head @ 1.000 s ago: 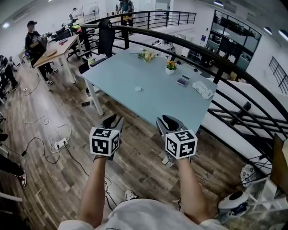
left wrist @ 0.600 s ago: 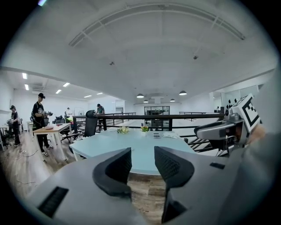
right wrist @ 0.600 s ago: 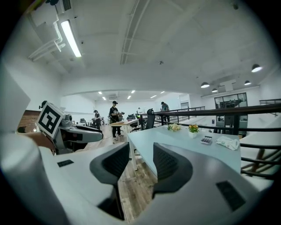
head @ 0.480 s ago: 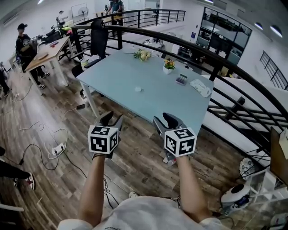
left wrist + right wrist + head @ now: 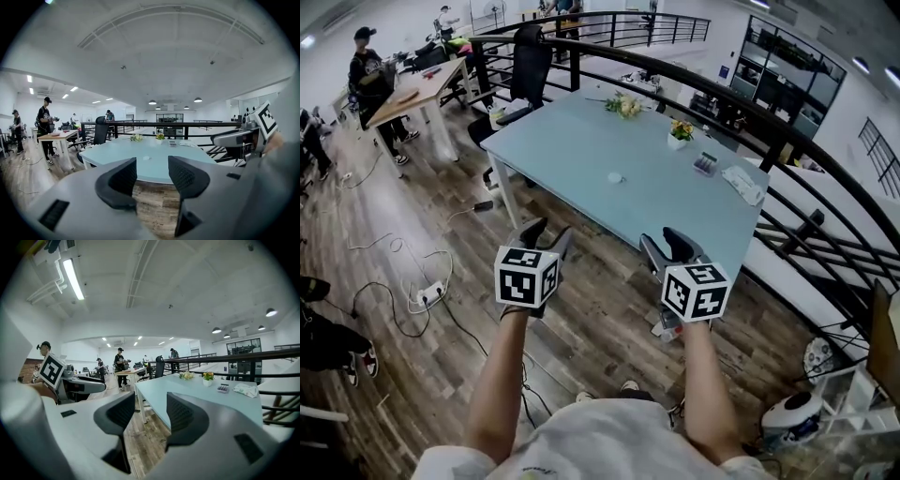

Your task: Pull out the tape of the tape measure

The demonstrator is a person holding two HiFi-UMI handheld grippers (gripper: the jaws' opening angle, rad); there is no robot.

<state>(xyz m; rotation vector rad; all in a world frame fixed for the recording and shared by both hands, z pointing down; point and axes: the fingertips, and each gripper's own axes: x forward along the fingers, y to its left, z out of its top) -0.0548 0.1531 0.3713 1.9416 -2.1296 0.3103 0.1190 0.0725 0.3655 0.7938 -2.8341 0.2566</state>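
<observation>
Floor (image 5: 422,375): brown wood, with wires (image 5: 394,309) lying on it.
Table (image 5: 572,150): big and pale blue, just ahead of both grippers.
Left gripper (image 5: 547,234): held over the floor in front of the table. Its jaws have just been opening and stand apart, with nothing between them.
Right gripper (image 5: 667,246): beside the left one, near the table's edge. Its jaws have also just been opening and stand wide, with nothing in them.
Flower pot (image 5: 679,134): on the table's far side.
Tape measure (image 5: 615,177): it looks to be the small round white thing near the middle of the table, well apart from both grippers. It is too small to be sure.
</observation>
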